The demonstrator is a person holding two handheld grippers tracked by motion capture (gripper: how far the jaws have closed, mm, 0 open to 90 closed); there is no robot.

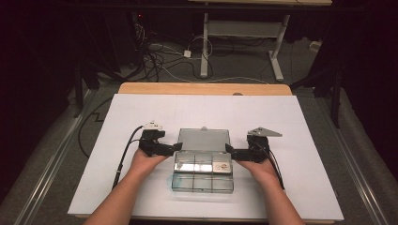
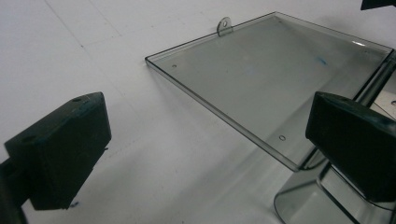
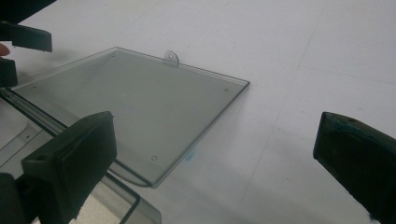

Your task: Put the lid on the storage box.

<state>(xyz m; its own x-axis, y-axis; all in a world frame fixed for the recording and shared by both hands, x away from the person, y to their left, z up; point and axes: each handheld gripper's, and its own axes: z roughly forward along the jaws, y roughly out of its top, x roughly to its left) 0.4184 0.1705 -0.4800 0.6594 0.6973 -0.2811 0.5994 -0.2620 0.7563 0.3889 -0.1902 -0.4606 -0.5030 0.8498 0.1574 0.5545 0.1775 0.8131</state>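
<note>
At frame center I see my clear box [image 1: 202, 174], lid [image 1: 204, 139] flung back; my left gripper [image 1: 174, 149] and right gripper [image 1: 230, 151] gape wide, gripping nothing; 6 compartments, contents unclear.

Box [image 1: 202, 176] + lid [image 2: 271, 84]: clear glossy smooth plastic; jaws matt black; table [image 1: 141, 112] matt white.

A wooden table [image 1: 202, 88] carries a white sheet [image 1: 141, 117] that covers nearly all of its top; a strip of bare wood shows along the far edge. On the sheet, near the middle toward the near edge, sits a clear plastic box [image 1: 202, 176] divided into compartments. Its lid [image 1: 204, 138] is open and lies back toward the far side, raised slightly above the sheet [image 2: 93, 46], with a small tab [image 2: 224, 24] on its far edge.
</note>
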